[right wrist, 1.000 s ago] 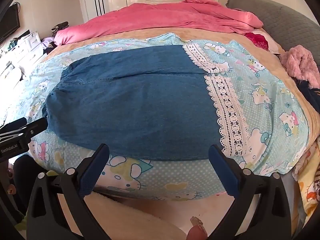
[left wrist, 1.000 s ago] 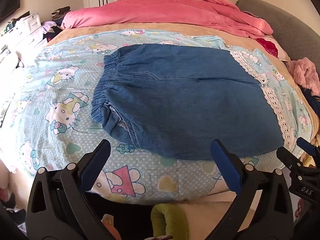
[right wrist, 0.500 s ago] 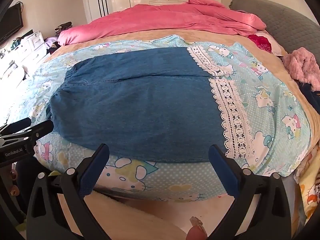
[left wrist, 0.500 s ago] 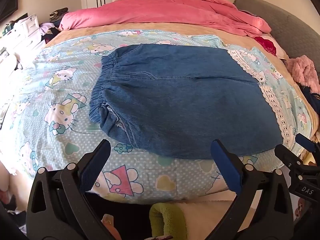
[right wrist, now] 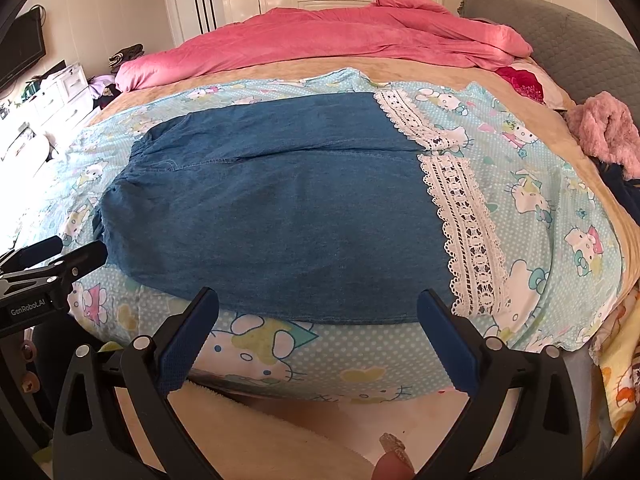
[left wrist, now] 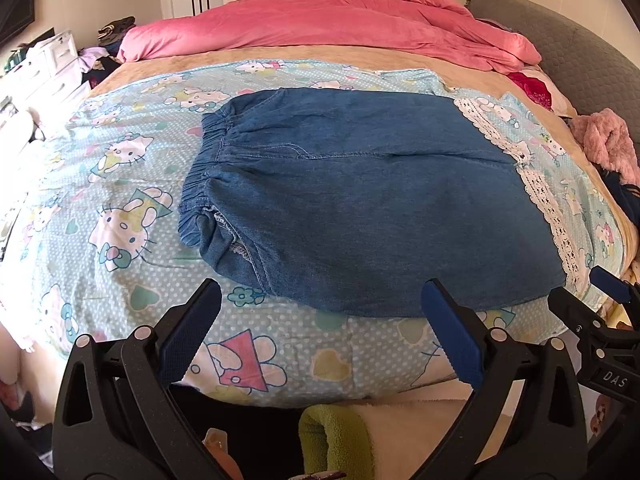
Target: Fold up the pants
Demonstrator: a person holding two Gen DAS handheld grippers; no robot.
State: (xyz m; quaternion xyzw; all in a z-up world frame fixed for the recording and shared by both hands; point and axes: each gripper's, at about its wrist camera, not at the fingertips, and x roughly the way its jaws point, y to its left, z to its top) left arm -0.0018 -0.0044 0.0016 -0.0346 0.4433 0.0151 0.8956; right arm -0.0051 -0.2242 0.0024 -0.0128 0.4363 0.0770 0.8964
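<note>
Blue denim pants (left wrist: 360, 200) lie flat on the bed, elastic waistband (left wrist: 200, 172) at the left and white lace hems (left wrist: 540, 196) at the right. They also fill the middle of the right wrist view (right wrist: 280, 216), lace hem (right wrist: 460, 220) to the right. My left gripper (left wrist: 322, 300) is open and empty, held back from the near edge of the pants. My right gripper (right wrist: 318, 308) is open and empty, also just short of the near edge. Each gripper shows at the side of the other's view.
The pants rest on a light blue cartoon-cat sheet (left wrist: 120, 208). A pink duvet (left wrist: 340, 24) is heaped at the far side. A grey headboard (right wrist: 580, 36) and a pink fluffy garment (right wrist: 608, 132) are at the right. White drawers (left wrist: 48, 64) stand at the left.
Both grippers have drawn back and risen a little from the bed, so the pants look slightly farther away. The pants have not moved. Both grippers stay open.
</note>
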